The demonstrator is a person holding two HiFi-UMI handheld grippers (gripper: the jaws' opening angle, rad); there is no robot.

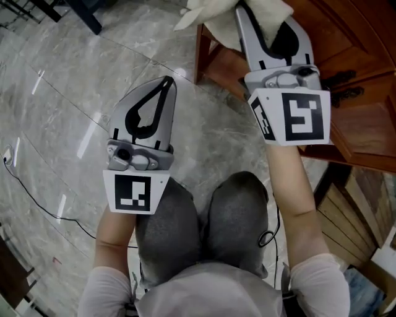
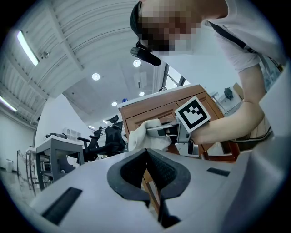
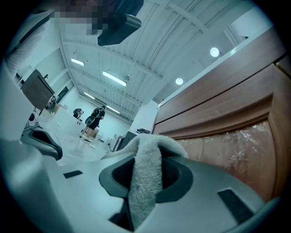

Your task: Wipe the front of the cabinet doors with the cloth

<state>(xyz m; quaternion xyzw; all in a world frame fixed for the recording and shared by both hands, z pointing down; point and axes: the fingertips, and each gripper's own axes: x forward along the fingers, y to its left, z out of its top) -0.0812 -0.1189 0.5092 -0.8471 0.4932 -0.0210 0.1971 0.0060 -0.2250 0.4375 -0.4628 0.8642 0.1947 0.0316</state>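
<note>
A white terry cloth (image 1: 213, 17) hangs bunched at the top of the head view, with my right gripper (image 1: 266, 18) shut on it against the brown wooden cabinet (image 1: 352, 56). In the right gripper view the cloth (image 3: 145, 175) runs down between the jaws, and the cabinet door (image 3: 227, 109) fills the right side close by. My left gripper (image 1: 166, 83) is held lower, over the floor and away from the cabinet, shut with nothing in it. The left gripper view looks up at the cabinet (image 2: 159, 107), the cloth (image 2: 145, 133) and the right gripper's marker cube (image 2: 193, 116).
I am crouched, with grey-trousered knees (image 1: 204, 217) below the grippers. Dark handles (image 1: 339, 79) sit on the cabinet front, and its leg (image 1: 201, 52) stands on the marble floor (image 1: 55, 93). A black cable (image 1: 31, 192) crosses the floor at left. An office chair (image 2: 107, 134) stands behind.
</note>
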